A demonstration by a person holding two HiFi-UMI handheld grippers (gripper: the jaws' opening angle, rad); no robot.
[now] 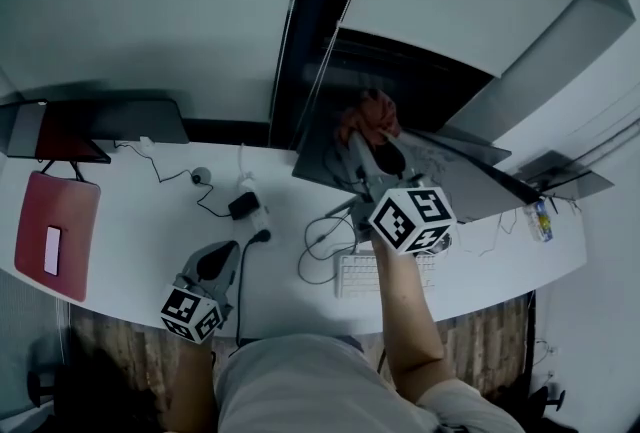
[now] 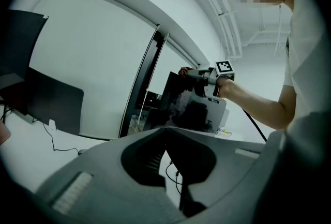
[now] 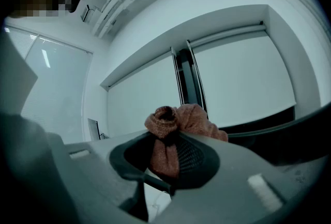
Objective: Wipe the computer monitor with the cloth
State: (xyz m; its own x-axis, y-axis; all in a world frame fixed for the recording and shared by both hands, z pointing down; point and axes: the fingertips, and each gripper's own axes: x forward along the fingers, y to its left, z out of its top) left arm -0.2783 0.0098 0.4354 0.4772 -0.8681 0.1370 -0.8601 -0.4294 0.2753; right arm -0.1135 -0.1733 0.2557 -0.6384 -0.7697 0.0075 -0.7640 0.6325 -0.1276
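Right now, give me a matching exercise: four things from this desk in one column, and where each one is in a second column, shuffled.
Things:
1. cloth
2. keyboard
3. red pad
4. left tool

Places:
A. far left end of the desk
B. clamped in the right tool, up by the monitor
C. low over the desk's near edge, holding nothing
D. on the desk in front of the monitor

Pairs: 1-B, 2-D, 3-A, 4-C

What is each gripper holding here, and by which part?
The right gripper pinches the reddish cloth by a bunched fold; the left gripper is shut and empty.
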